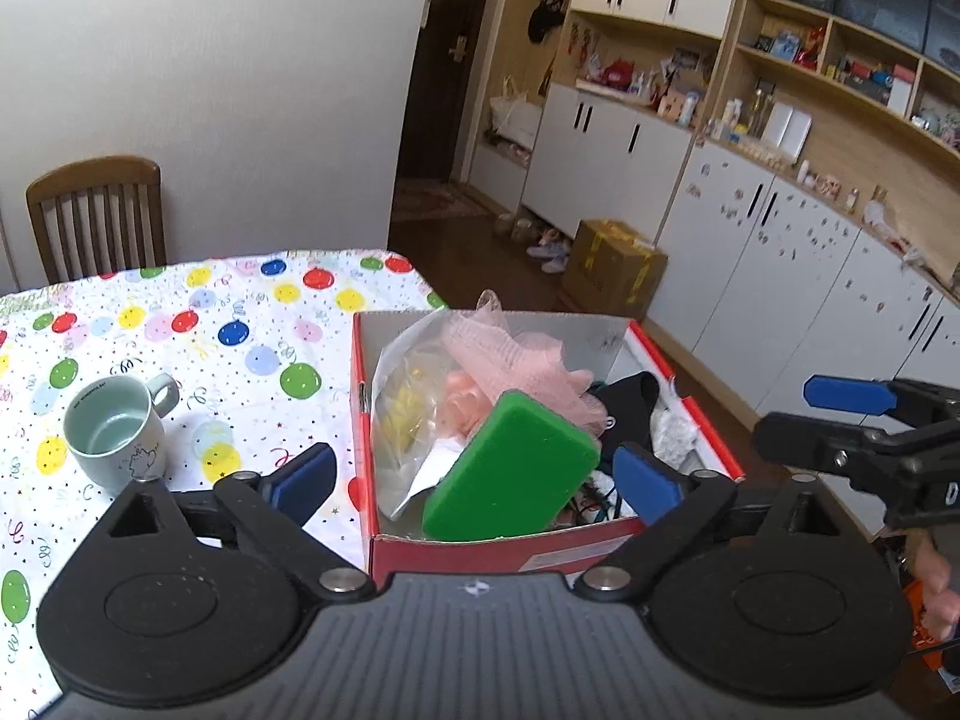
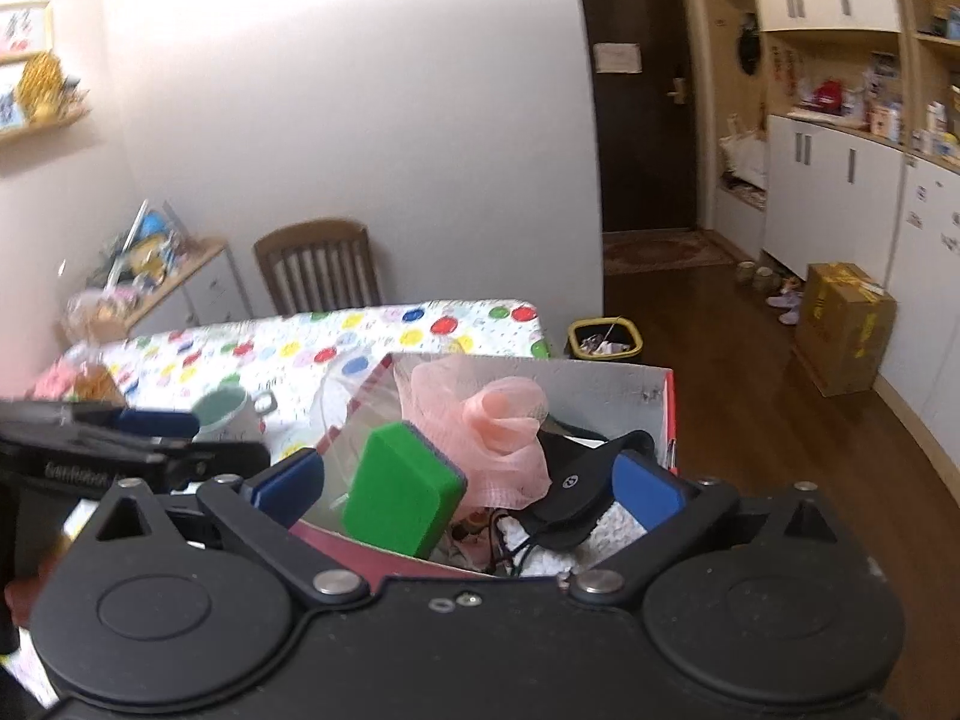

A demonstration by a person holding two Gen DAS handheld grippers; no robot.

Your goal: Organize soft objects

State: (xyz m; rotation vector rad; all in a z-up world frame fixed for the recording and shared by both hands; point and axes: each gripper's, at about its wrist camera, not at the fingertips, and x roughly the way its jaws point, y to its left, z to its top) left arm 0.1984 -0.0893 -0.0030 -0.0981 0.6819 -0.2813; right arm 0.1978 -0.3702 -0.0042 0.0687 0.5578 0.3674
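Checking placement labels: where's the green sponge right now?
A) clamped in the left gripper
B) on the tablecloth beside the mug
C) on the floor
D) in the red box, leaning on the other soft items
D: the green sponge sits tilted inside the red box, and neither open gripper touches it.

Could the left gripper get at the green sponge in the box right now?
Probably yes. The green sponge stands on top at the red box's near edge, uncovered, right ahead of the open left gripper, with nothing between them.
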